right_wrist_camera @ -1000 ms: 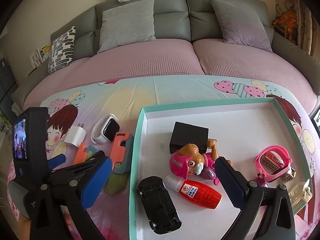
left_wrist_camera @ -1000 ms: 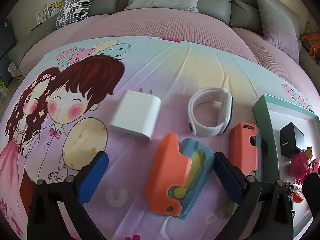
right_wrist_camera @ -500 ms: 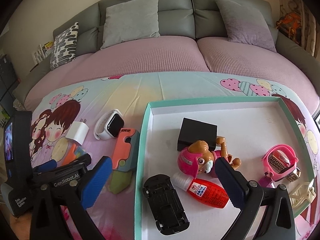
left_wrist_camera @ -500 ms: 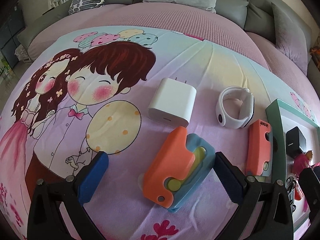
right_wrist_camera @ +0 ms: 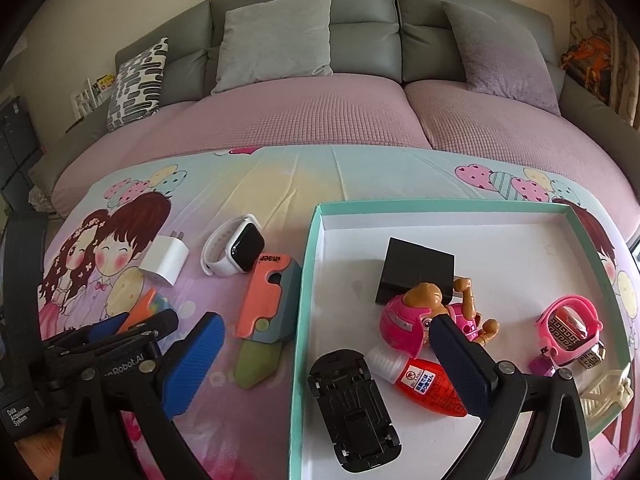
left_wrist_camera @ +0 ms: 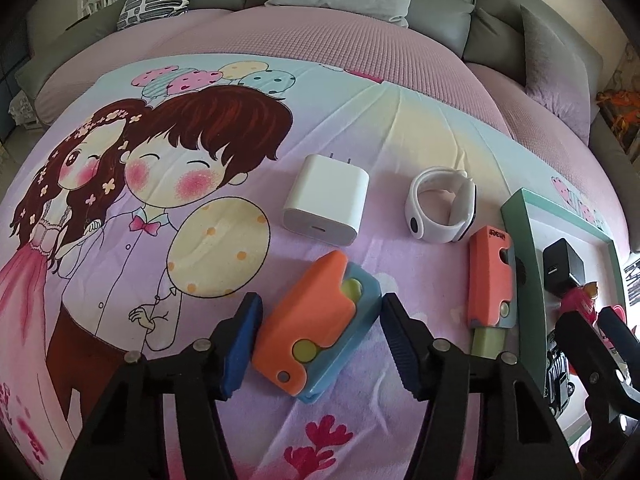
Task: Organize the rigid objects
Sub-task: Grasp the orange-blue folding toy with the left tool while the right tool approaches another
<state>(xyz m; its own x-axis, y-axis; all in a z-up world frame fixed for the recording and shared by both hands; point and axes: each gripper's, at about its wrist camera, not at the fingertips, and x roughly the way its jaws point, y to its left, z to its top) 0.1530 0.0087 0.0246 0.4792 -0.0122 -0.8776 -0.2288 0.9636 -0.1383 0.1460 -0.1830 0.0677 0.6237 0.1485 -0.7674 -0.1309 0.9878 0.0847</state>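
Observation:
An orange-and-blue folded toy knife (left_wrist_camera: 316,326) lies on the cartoon sheet between the blue pads of my left gripper (left_wrist_camera: 320,338). The jaws are narrowed around it, with small gaps still showing on both sides. Beyond it lie a white charger (left_wrist_camera: 326,206), a white smartwatch (left_wrist_camera: 440,210) and a second orange toy knife (left_wrist_camera: 490,280) with its green blade out. My right gripper (right_wrist_camera: 320,350) is open and empty above the near left edge of the teal-rimmed tray (right_wrist_camera: 306,280). The tray holds a black car (right_wrist_camera: 354,392), a red bottle (right_wrist_camera: 424,384), a pink pup figure (right_wrist_camera: 416,312) and a black cube (right_wrist_camera: 416,274).
A pink toy bag (right_wrist_camera: 568,330) and a cream plastic piece (right_wrist_camera: 604,392) lie at the tray's right side. A grey sofa with cushions (right_wrist_camera: 276,36) stands behind the pink cover. The tray's rim (left_wrist_camera: 524,264) stands just right of the second knife.
My left gripper has moved forward over the orange-and-blue knife and its jaws have narrowed around it. My right gripper has shifted slightly and stays open.

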